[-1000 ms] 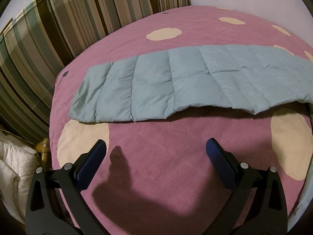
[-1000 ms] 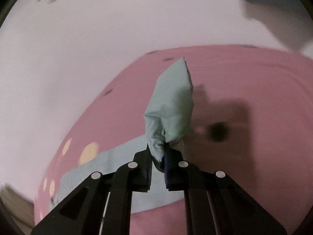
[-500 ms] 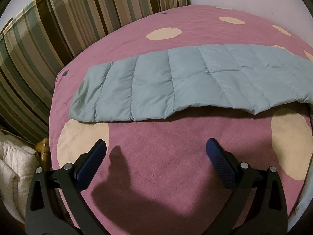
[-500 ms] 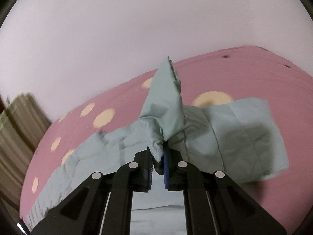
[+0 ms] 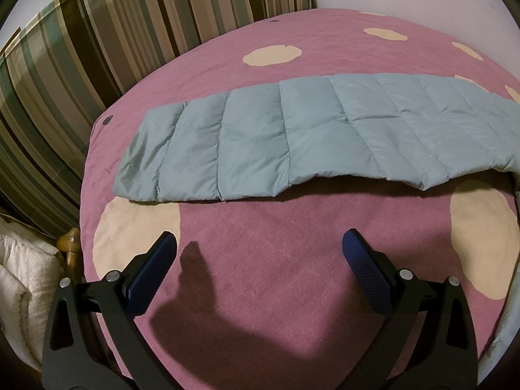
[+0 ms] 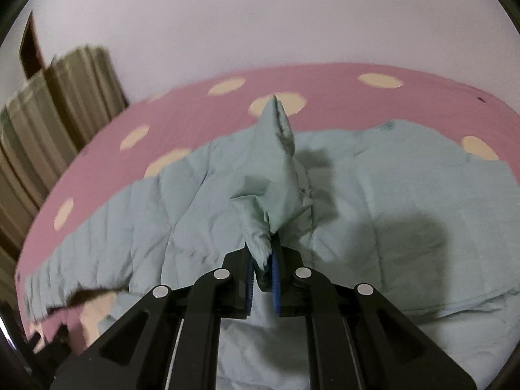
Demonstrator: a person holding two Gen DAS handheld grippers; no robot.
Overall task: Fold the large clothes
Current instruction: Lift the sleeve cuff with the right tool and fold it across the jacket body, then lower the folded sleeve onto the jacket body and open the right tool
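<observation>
My right gripper (image 6: 264,268) pinches a bunched corner of the pale blue quilted puffer garment (image 5: 292,136), which lies across the pink cream-dotted blanket (image 5: 276,260). My left gripper (image 5: 260,253) hovers wide-fingered above that blanket, near the garment's edge.

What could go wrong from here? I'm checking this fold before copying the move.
1. The right gripper pinches only a small bunched corner of the quilted jacket; the slick fabric might slip out mid-swing.
2. The left gripper hangs open above the pink cover, pinning nothing, so the sleeve may drag and skew the fold.
</observation>
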